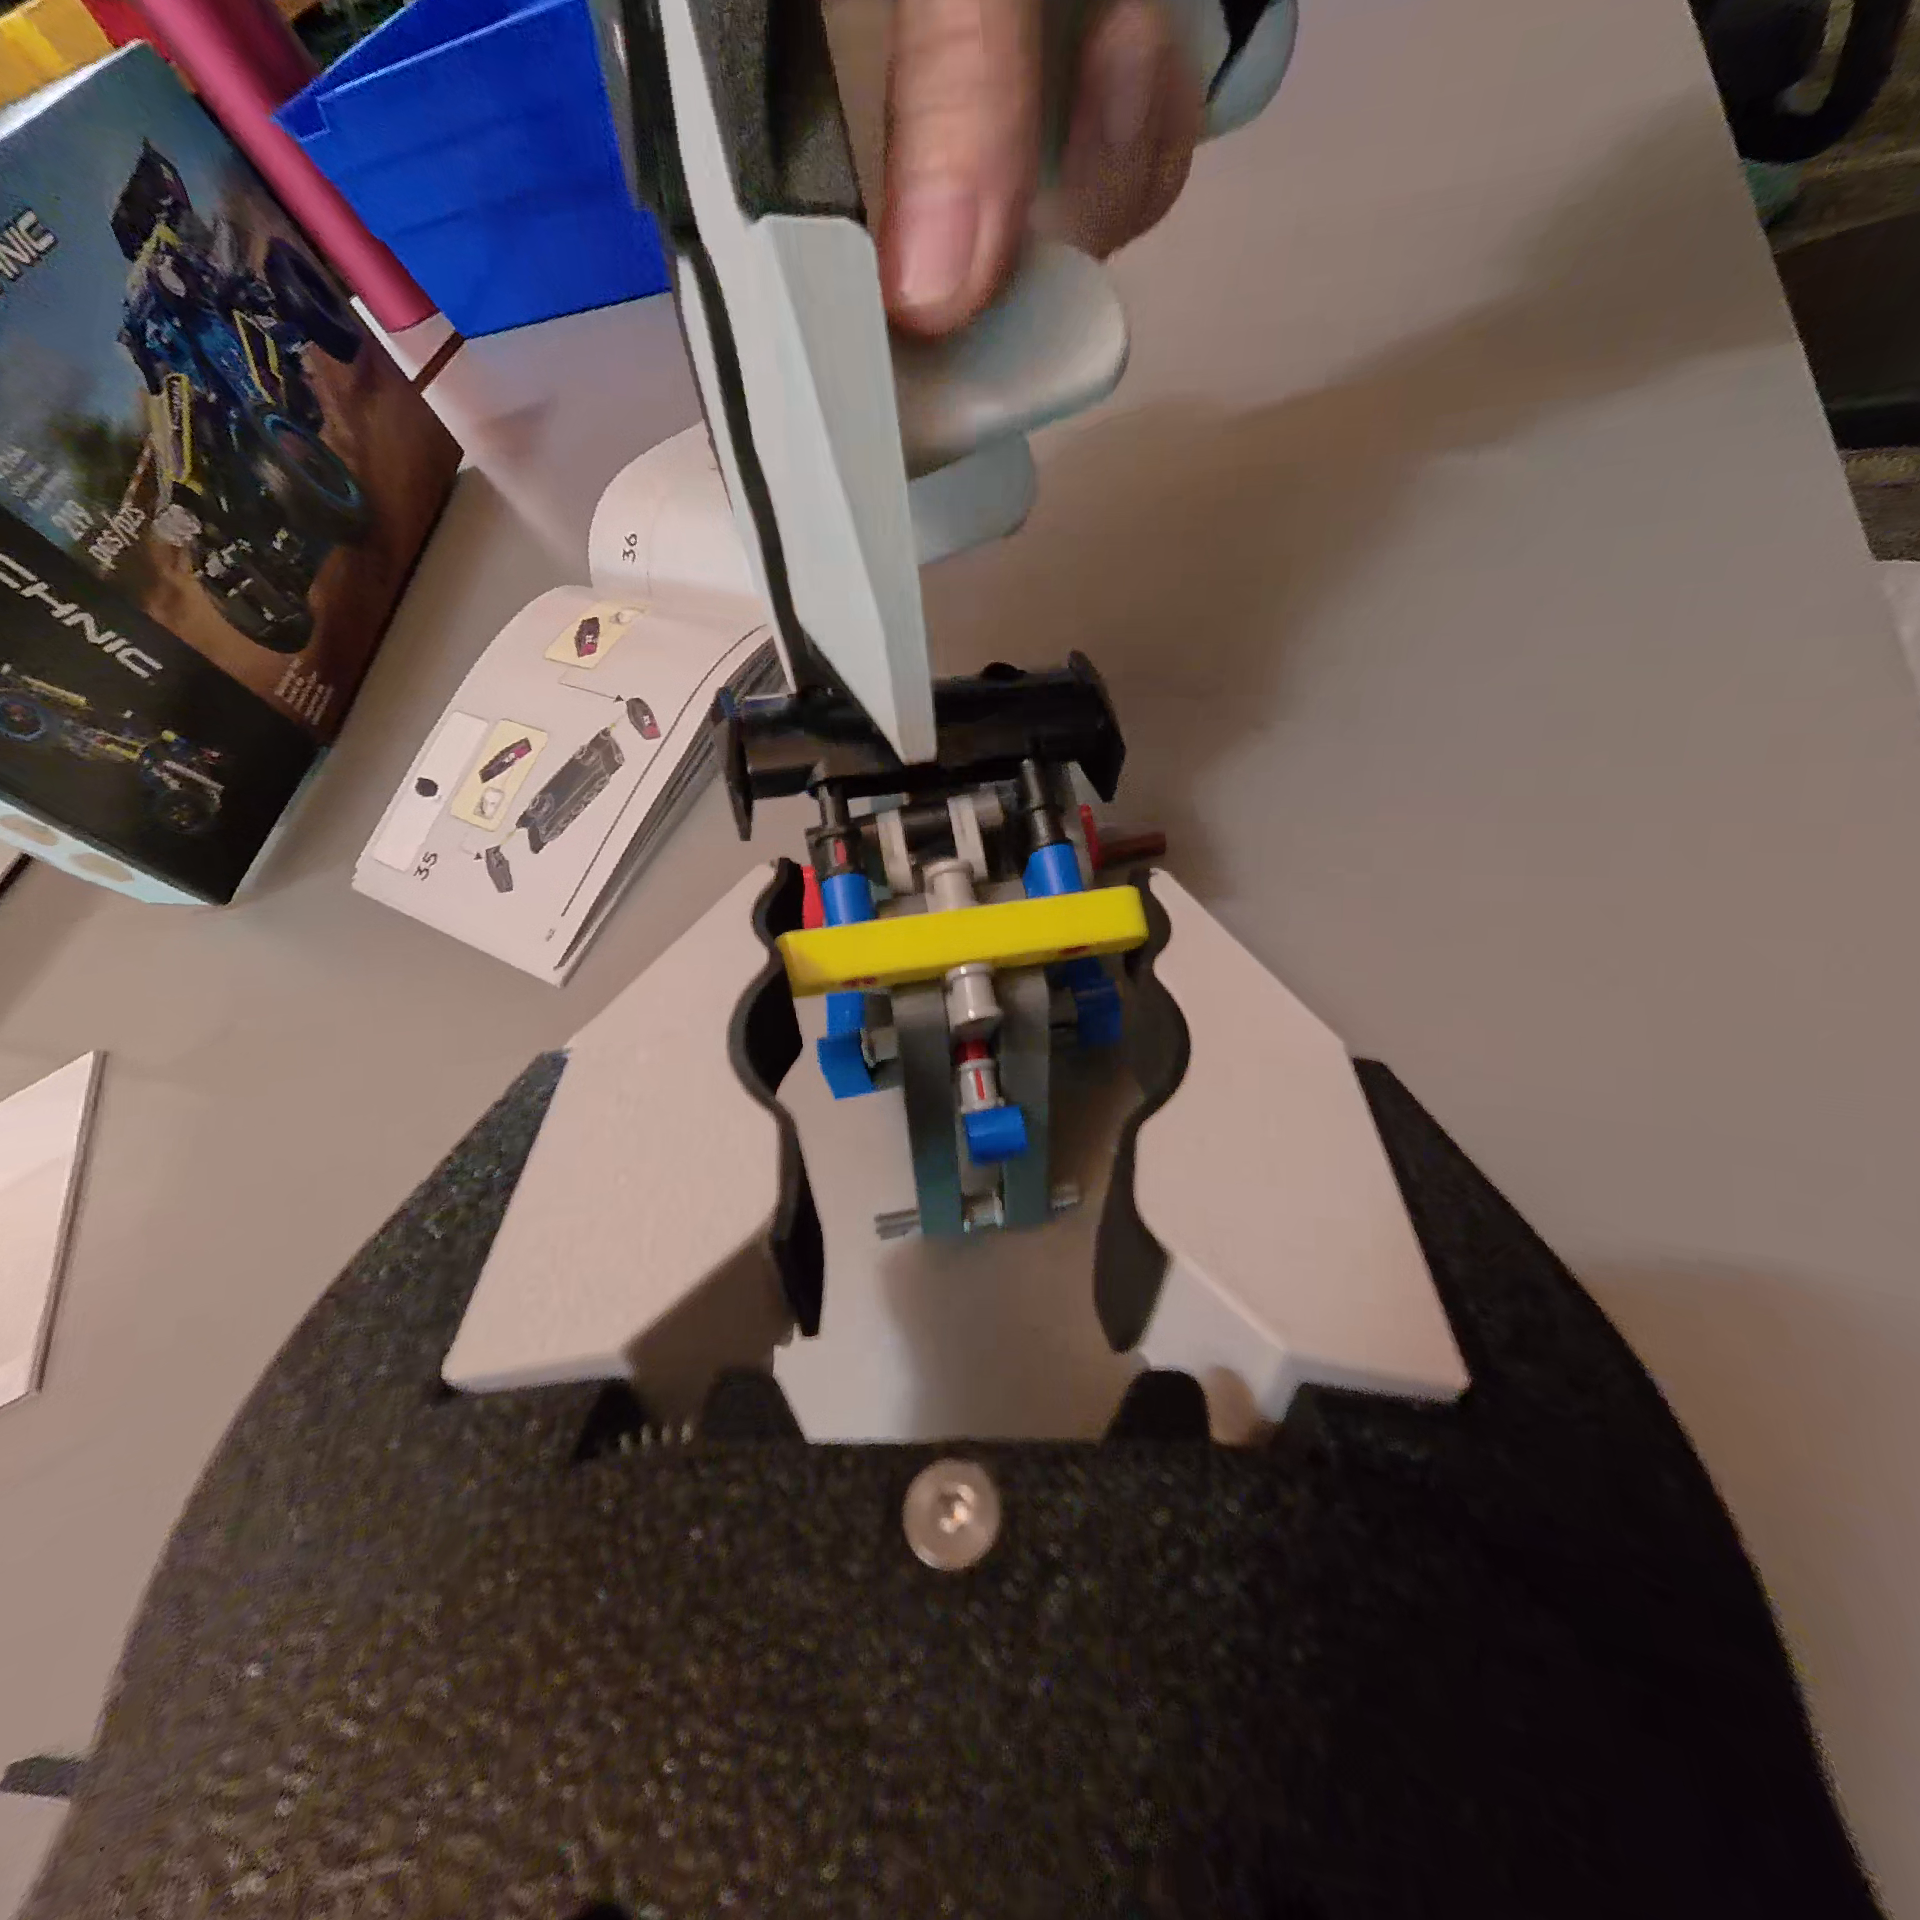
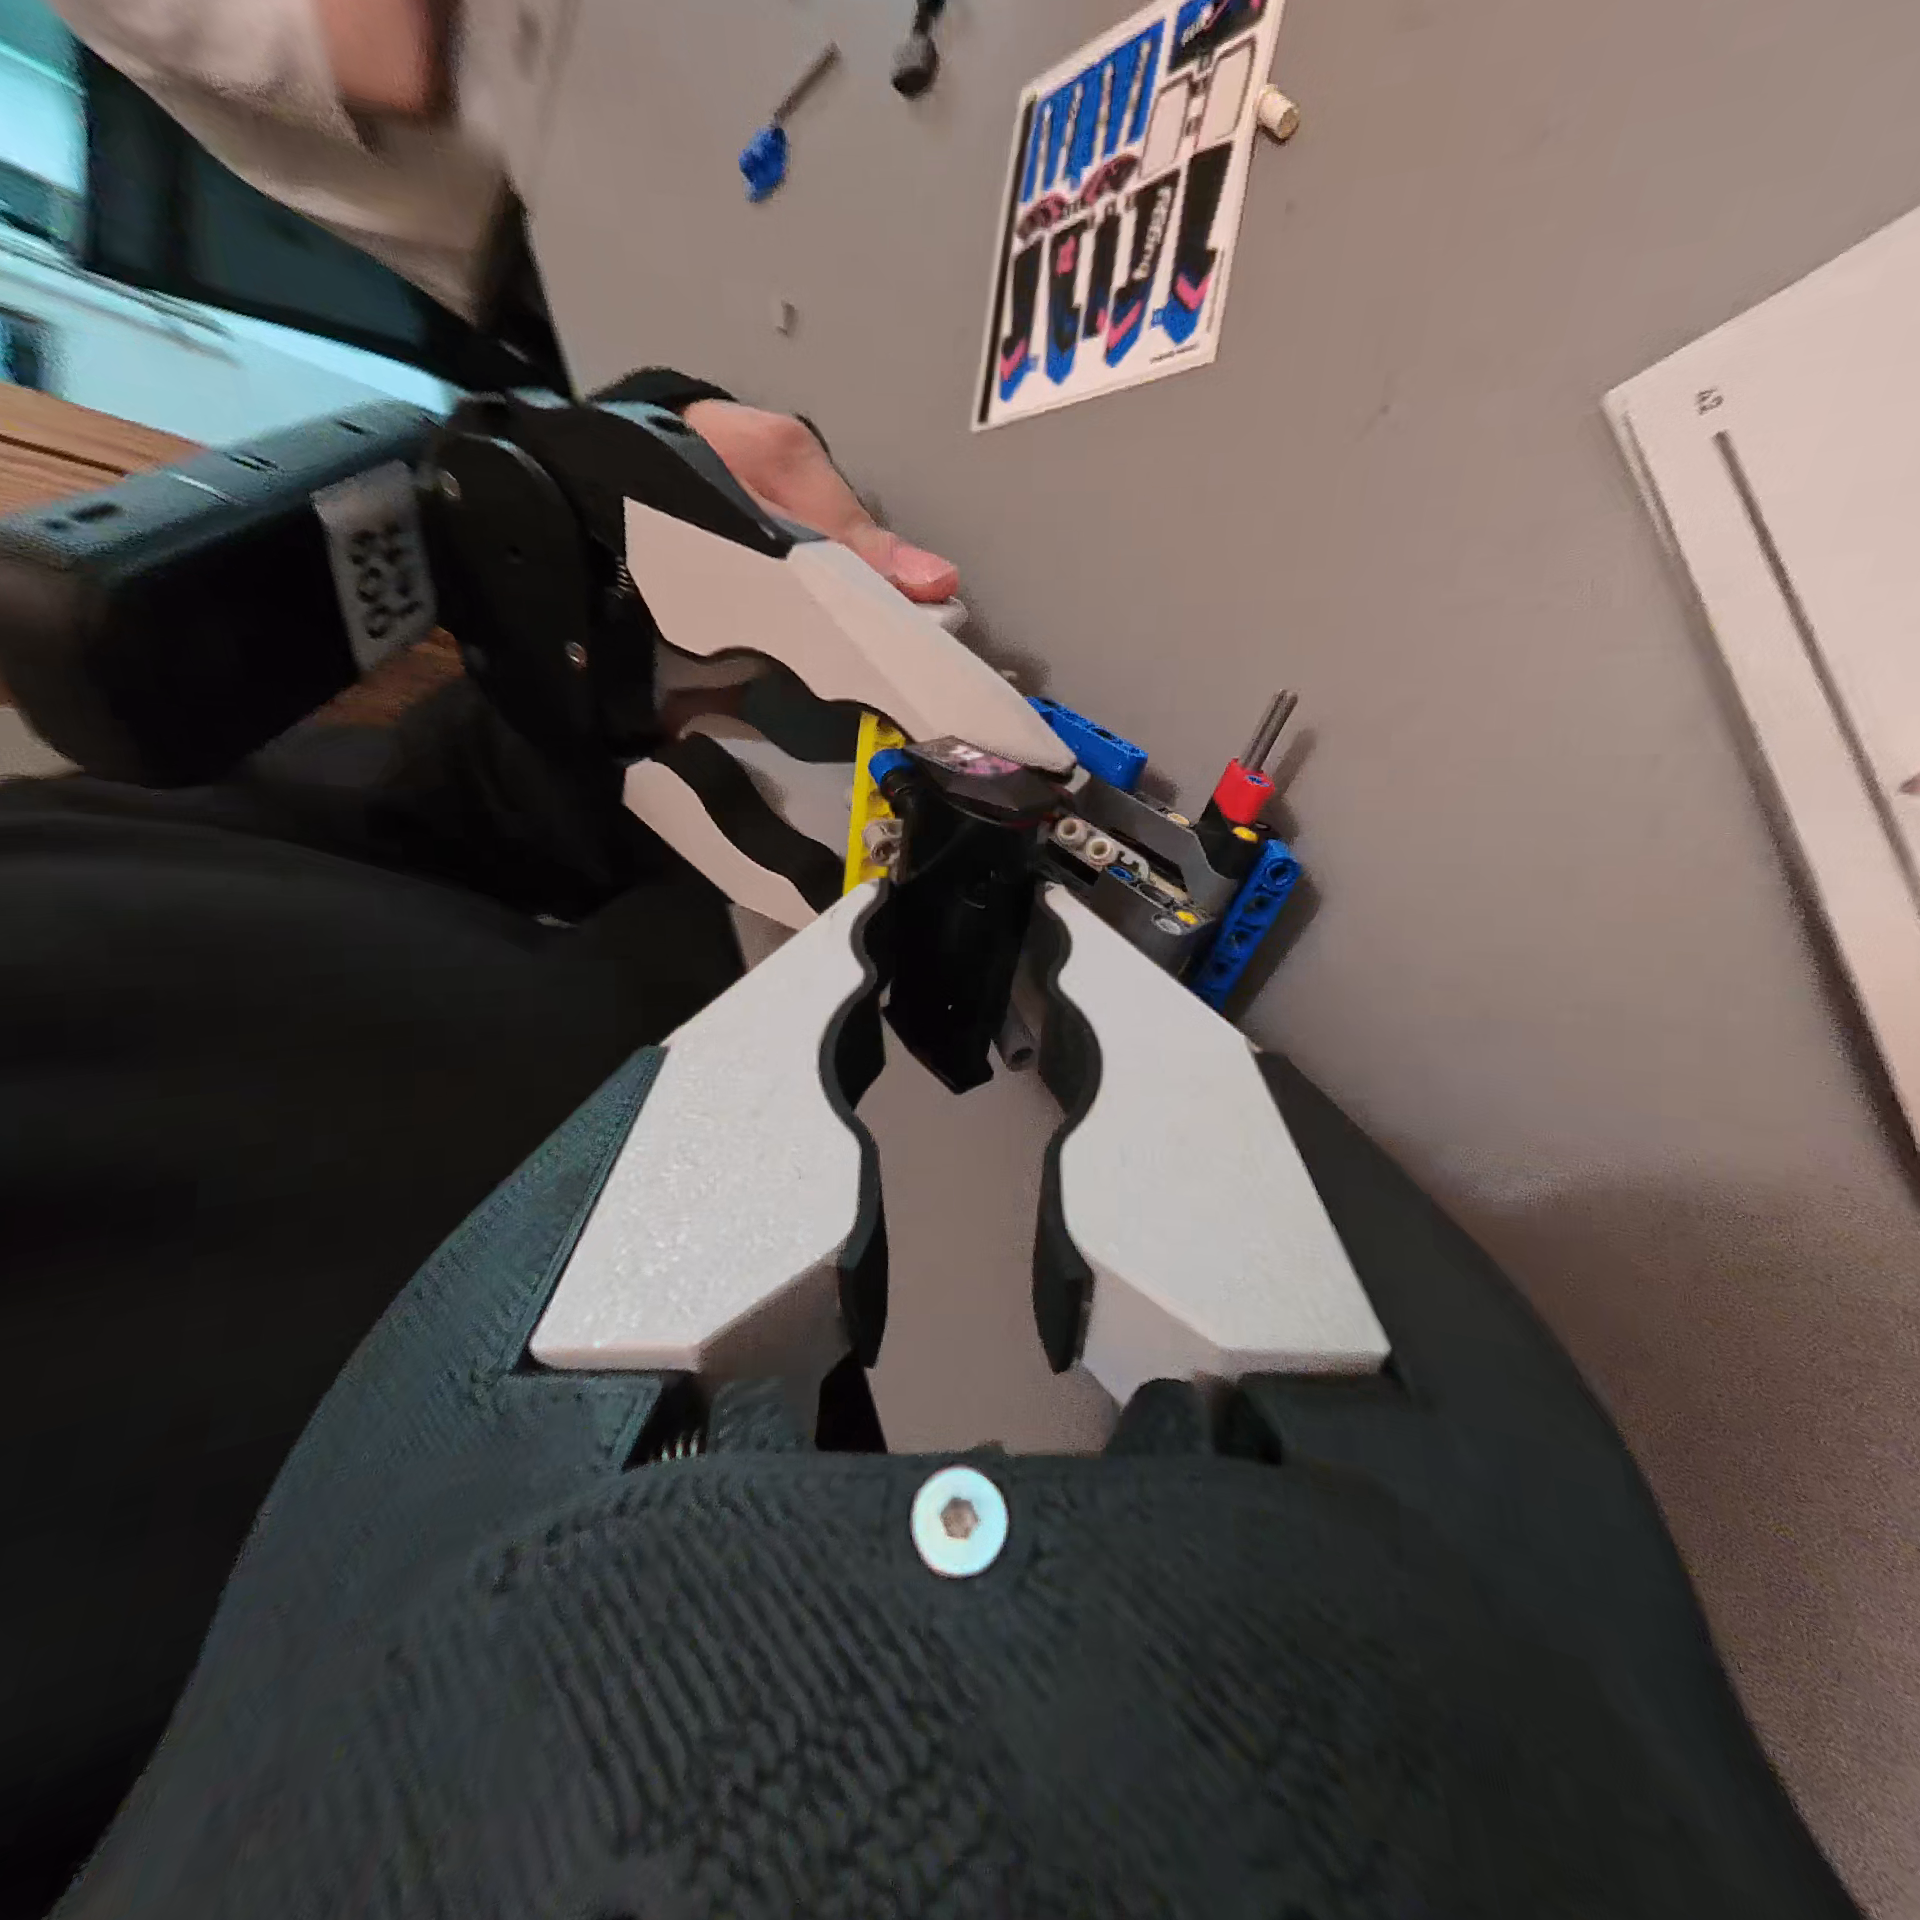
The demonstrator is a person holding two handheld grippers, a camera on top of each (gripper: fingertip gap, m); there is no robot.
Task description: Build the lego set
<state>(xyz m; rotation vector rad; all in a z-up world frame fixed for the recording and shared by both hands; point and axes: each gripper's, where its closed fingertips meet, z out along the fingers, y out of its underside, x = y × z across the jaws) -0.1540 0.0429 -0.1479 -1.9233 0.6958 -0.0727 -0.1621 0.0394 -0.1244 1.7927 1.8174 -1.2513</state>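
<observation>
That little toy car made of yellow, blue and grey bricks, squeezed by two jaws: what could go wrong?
The brick car could pop apart, since the left jaws pinch its yellow beam while the right jaws grip the black end piece. A slip could knock the open paper booklet.

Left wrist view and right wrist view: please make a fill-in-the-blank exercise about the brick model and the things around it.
1. The beam between the left gripper's fingers is ___.
2. The part of the brick model that the right gripper grips is ___.
3. The booklet lies ___ on the table.
4. The bin behind it is ___.
Missing words: yellow; black; open; blue.
</observation>
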